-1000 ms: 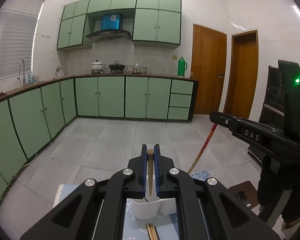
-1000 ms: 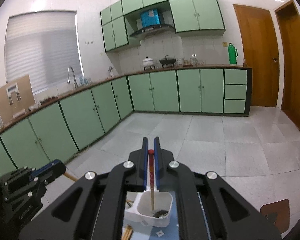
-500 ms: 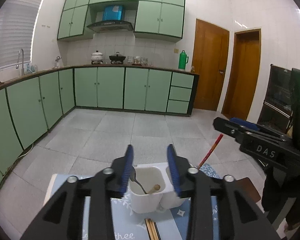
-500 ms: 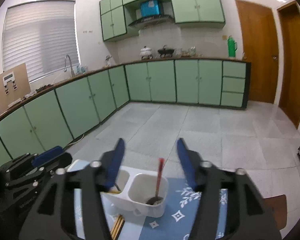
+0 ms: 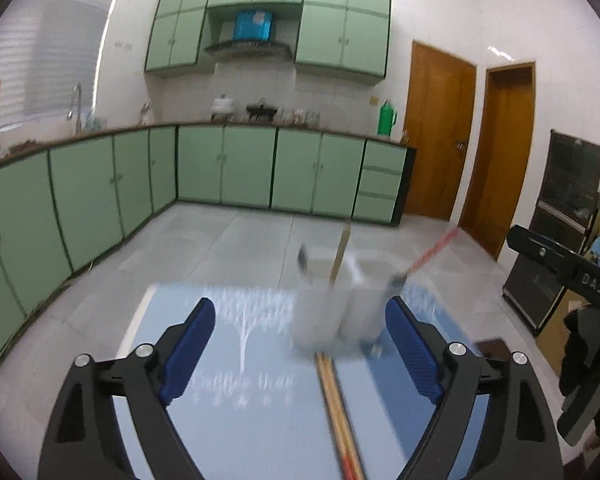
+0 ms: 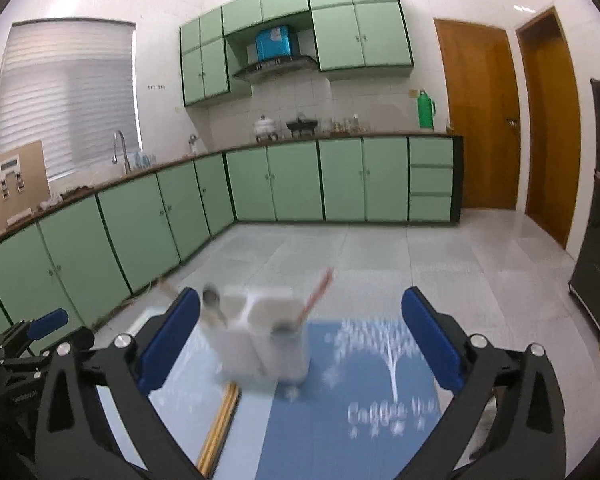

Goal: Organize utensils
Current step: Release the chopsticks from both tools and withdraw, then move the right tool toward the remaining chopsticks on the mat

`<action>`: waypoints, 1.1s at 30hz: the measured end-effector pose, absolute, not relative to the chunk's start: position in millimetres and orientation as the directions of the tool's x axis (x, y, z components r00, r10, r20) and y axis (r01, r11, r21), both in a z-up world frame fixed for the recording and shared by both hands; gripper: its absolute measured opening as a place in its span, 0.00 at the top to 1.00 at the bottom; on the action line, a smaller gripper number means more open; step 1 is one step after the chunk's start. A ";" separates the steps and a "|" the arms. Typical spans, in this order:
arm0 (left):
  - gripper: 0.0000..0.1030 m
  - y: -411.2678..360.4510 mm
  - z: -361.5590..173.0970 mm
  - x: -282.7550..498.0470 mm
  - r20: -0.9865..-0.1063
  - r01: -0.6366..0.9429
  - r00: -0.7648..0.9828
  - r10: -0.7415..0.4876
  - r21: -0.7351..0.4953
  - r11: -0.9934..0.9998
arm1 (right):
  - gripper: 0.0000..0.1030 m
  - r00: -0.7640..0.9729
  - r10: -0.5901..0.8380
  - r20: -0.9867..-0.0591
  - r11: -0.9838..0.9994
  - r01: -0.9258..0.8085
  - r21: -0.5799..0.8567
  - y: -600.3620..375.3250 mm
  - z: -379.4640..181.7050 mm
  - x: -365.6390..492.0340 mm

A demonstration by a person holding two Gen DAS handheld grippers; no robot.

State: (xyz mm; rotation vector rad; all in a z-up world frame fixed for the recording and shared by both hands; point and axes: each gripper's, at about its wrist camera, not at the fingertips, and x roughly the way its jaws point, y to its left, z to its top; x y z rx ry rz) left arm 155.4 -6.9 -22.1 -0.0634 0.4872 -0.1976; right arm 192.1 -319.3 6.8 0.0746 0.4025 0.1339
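Observation:
A white two-cup utensil holder (image 5: 336, 312) stands on a blue mat (image 5: 240, 412); it also shows in the right wrist view (image 6: 266, 344). A wooden-handled spoon (image 5: 339, 254) and a metal spoon (image 5: 303, 259) stand in its left cup, a red-handled spoon (image 5: 432, 250) in its right cup. Chopsticks (image 5: 338, 408) lie on the mat in front of the holder, also in the right wrist view (image 6: 220, 424). My left gripper (image 5: 300, 344) is open and empty. My right gripper (image 6: 300, 336) is open and empty. The view is blurred.
The right gripper's body (image 5: 568, 276) shows at the right of the left wrist view, the left gripper's body (image 6: 24, 344) at the left of the right wrist view. Green kitchen cabinets (image 5: 260, 172) line the far walls beyond a tiled floor (image 6: 340, 256).
Both grippers opened, letting go of the wooden-handled and red-handled spoons into the holder's cups, then drew back and tilted down, so more of the mat and chopsticks shows.

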 end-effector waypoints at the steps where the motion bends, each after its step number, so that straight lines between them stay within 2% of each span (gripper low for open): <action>1: 0.17 -5.6 -31.7 149.4 -0.475 0.164 0.858 -0.195 -0.105 0.981 | 0.05 0.901 0.134 -0.412 0.990 -0.105 0.091 -316.4 -5.8 183.6; 8: 0.17 1.4 -105.7 124.3 -0.593 0.112 0.793 -0.143 -0.090 0.990 | 0.05 0.787 0.136 -0.601 0.989 -0.074 0.128 -291.6 -98.0 144.7; 14: 0.17 1.7 -140.7 120.8 -0.668 0.087 0.737 -0.105 -0.062 0.994 | 0.05 0.705 0.144 -0.694 0.990 -0.100 0.104 -258.3 -149.0 125.0; 26: 0.17 21.9 -168.5 116.0 -0.745 0.039 0.663 -0.079 -0.071 0.997 | 0.07 0.632 0.173 -0.756 0.981 -0.180 0.074 -221.4 -174.6 105.9; 29: 0.17 27.6 -172.7 117.4 -0.762 0.027 0.643 -0.076 -0.077 0.997 | 0.12 0.622 0.168 -0.764 0.979 -0.196 0.057 -218.3 -177.0 106.2; 33: 0.17 29.6 -174.0 117.8 -0.765 0.022 0.639 -0.080 -0.085 0.996 | 0.24 0.605 0.154 -0.781 0.977 -0.212 0.028 -209.9 -181.8 105.4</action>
